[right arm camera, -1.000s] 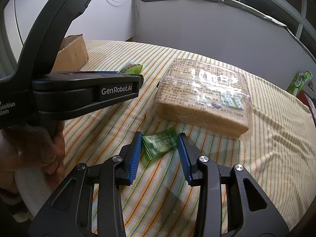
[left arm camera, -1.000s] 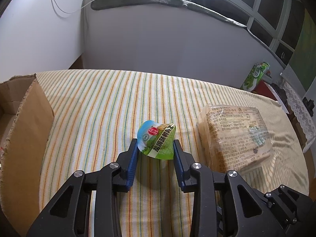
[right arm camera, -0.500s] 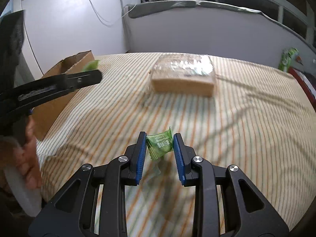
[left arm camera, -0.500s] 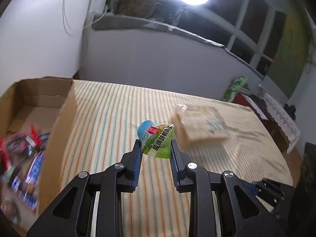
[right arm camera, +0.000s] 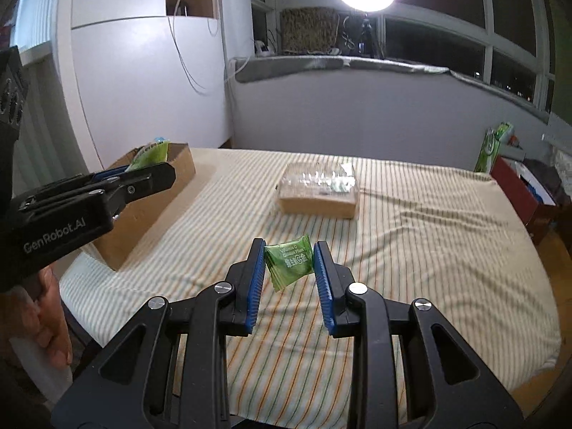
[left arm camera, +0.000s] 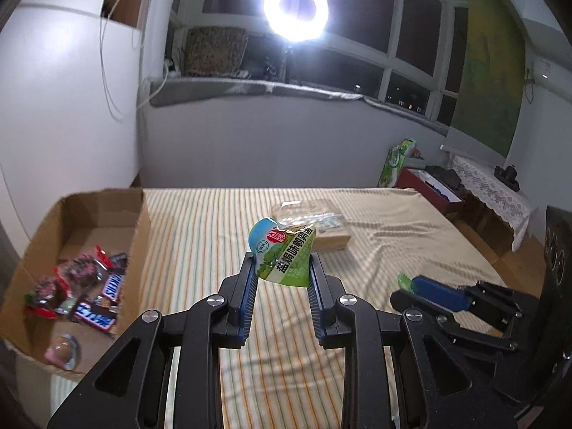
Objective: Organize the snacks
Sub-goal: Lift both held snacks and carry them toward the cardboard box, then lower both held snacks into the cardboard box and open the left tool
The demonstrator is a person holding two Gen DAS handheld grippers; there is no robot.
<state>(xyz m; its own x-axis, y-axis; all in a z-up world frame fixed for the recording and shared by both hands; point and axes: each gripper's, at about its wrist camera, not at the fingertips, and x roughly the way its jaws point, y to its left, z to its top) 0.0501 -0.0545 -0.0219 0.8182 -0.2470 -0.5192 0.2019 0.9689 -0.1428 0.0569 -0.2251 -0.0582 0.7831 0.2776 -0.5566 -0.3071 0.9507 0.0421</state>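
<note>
My left gripper [left arm camera: 282, 262] is shut on a green and blue snack pouch [left arm camera: 282, 255] and holds it high above the striped bed [left arm camera: 200, 250]. My right gripper [right arm camera: 289, 262] is shut on a small green candy packet [right arm camera: 289, 261], also lifted off the bed. A cardboard box [left arm camera: 89, 214] with several wrapped snacks [left arm camera: 85, 293] stands at the left; it also shows in the right wrist view [right arm camera: 150, 196]. The left gripper with its pouch [right arm camera: 150, 155] shows at the left of the right wrist view, beside the box. The right gripper [left arm camera: 418, 286] shows at the lower right of the left wrist view.
A clear-wrapped loaf of bread [right arm camera: 320, 189] lies mid-bed, also seen behind the pouch [left arm camera: 321, 228]. A grey wall with a window ledge and a ring light [left arm camera: 296, 5] stands beyond. A red box [left arm camera: 429, 186] and green bag [left arm camera: 397, 161] are off the right edge.
Both grippers have risen higher with their packets still held. The views have pulled back from the bed, and more of the box's inside shows at the left.
</note>
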